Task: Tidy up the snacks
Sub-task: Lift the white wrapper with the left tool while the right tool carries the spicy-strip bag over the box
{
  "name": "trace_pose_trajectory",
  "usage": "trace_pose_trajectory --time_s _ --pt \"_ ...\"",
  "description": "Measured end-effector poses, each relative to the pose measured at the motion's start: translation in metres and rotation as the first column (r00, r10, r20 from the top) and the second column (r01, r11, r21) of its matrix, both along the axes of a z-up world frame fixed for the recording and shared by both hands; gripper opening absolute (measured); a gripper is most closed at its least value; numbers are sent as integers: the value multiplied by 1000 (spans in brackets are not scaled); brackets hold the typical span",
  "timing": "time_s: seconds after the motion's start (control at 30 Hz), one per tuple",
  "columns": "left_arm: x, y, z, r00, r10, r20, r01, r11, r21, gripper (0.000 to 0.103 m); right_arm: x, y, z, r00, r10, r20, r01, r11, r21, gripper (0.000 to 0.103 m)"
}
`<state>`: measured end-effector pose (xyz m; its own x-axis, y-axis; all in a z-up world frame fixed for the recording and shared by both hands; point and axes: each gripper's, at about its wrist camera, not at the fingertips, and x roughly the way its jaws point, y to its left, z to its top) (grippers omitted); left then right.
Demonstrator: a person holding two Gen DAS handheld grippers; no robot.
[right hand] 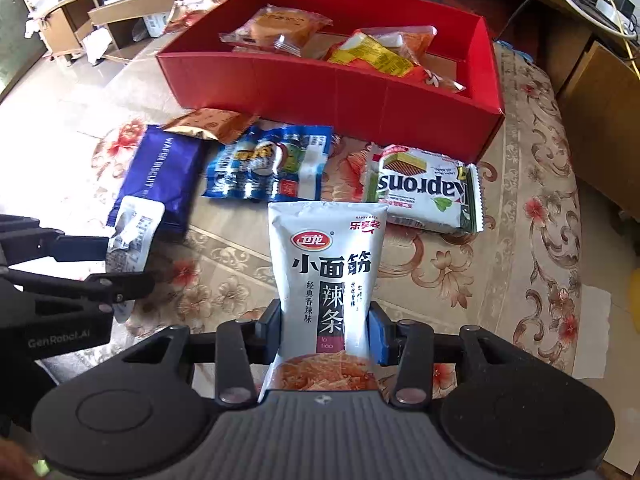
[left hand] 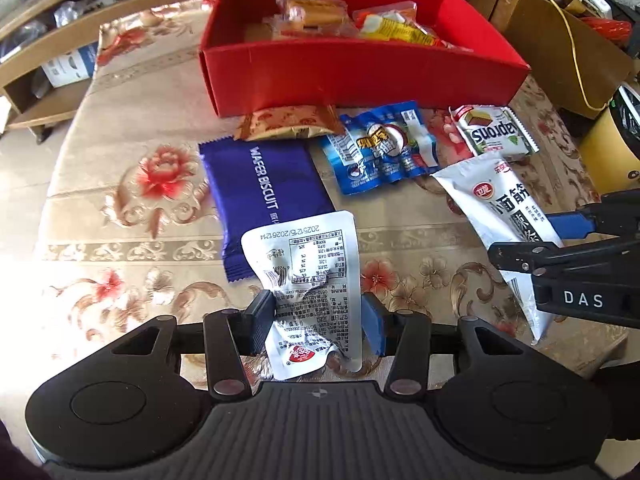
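Snacks are split three ways: some in the red box [right hand: 336, 92], some loose on the floral tablecloth [left hand: 132, 240], two in your grippers.

Your left gripper [left hand: 316, 326] has its jaws closed in on a small white sachet [left hand: 308, 276], printed back side up w/ date code and nutrition table showing. The pack is crumpled at the pinch and sticks out fwd over the near end of the purple wafer biscuit pack [left hand: 260, 192]. From the right wrist cam you can't tell if sachet and purple pack touch.

Your right gripper [right hand: 326, 330] has its jaws closed partway onto a white latiao pouch [right hand: 328, 268], label up, top edge pointing away from you. Its far end sits just in front of the green-and-white wafer pack [right hand: 424, 188].

Loose on the cloth, along the near wall of the box, left to right: an orange-gold pack [right hand: 212, 124] right against the box wall, the purple pack near the cloth's left side, a blue pack [right hand: 272, 164] in the middle, the green-and-white pack toward the box's right corner. The orange-gold pack overlaps the far end of the purple one.

Inside the box: a clear-wrapped pastry [right hand: 276, 28] at the left-center, a yellow-and-orange pack [right hand: 380, 54] to the right, leaning on other wrappers. Can't make out what's under them.

The box sits at the far edge of the cloth. Beyond: wooden shelving [left hand: 44, 60] at left, a yellow cable [left hand: 568, 40] at right.
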<state>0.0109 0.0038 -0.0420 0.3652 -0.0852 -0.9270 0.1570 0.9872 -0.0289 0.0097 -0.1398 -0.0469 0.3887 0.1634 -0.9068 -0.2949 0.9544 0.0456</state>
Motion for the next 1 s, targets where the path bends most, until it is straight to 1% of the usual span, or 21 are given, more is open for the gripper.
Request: trace_pose_trajectory --time_s 0.17,0.2,0.27,0.33,0.53,0.6,0.63,0.7,0.87,1.0 --pt "6 1 -2 1000 3 19 -2 1000 -19 57 0 7 -9 1000 5 -19 -6 1000 -25 40" --pt "6 0 -1 999 -4 33 5 1000 -25 56 0 8 -9 1000 4 -16 -5 1000 -28 40" --pt "6 -2 1 1000 -14 23 15 999 -40 56 -1 8 -8 1000 0 -16 0 1000 -23 40" --pt "2 -7 5 999 -32 31 33 999 -35 54 -1 8 -7 1000 -2 -12 2 1000 -20 40" --pt "-6 -8 24 997 -27 76 29 999 -36 54 -8 6 9 1000 -2 26 1 1000 10 40" --pt "-6 -10 25 995 -28 92 31 999 -28 53 -11 6 15 999 2 44 -3 1000 22 40" --pt "-5 -9 25 995 -21 94 25 999 -39 53 -12 6 18 999 2 52 -3 1000 29 40" --pt "-1 -8 28 996 -6 89 12 998 -62 53 -11 4 24 998 -1 67 -2 999 44 40" --pt "13 -15 44 990 -16 139 25 998 -65 53 0 -3 36 994 -41 98 33 996 80 40" --pt "30 -16 48 988 8 155 5 997 -83 53 16 -7 43 992 -68 111 57 993 99 40"
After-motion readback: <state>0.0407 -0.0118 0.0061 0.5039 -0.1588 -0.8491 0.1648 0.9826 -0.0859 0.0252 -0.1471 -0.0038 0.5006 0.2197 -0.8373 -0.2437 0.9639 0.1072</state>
